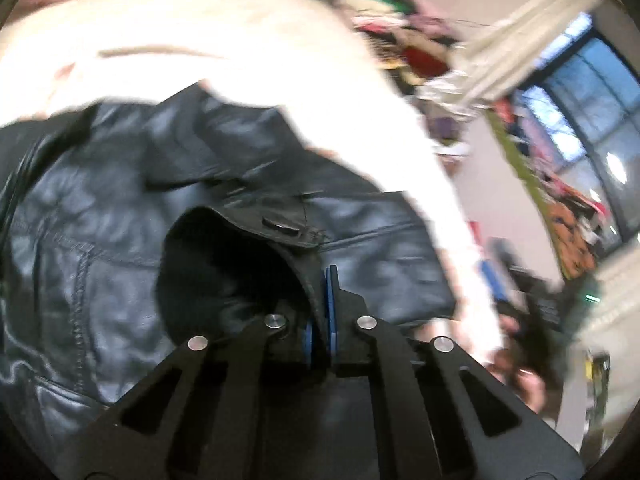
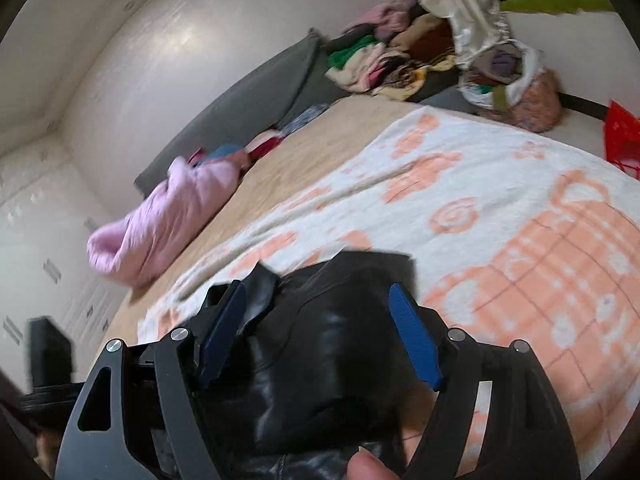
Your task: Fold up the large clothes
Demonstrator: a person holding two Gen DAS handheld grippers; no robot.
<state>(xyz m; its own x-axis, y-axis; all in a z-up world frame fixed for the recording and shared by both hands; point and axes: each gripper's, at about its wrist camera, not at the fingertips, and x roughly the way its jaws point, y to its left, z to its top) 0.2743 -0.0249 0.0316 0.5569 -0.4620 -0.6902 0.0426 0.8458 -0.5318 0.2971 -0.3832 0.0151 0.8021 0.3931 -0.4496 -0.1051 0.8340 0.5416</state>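
A black leather jacket (image 1: 120, 208) fills the left wrist view, lying on a white and peach patterned blanket (image 1: 200, 40). My left gripper (image 1: 322, 312) is shut on the jacket's edge just below a snap button (image 1: 280, 225); the blue pads pinch the leather. In the right wrist view a part of the same black jacket (image 2: 320, 344) lies between the wide-apart blue pads (image 2: 414, 340) of my right gripper (image 2: 320, 336), which is open over the blanket (image 2: 500, 200). A thumb (image 2: 368, 466) shows at the bottom edge.
A pink quilted garment (image 2: 168, 220) lies at the bed's far side by a grey headboard cushion (image 2: 240, 108). A heap of mixed clothes (image 2: 392, 60) and a full bag (image 2: 512, 88) sit beyond the bed. A red bag (image 2: 622, 136) is at right.
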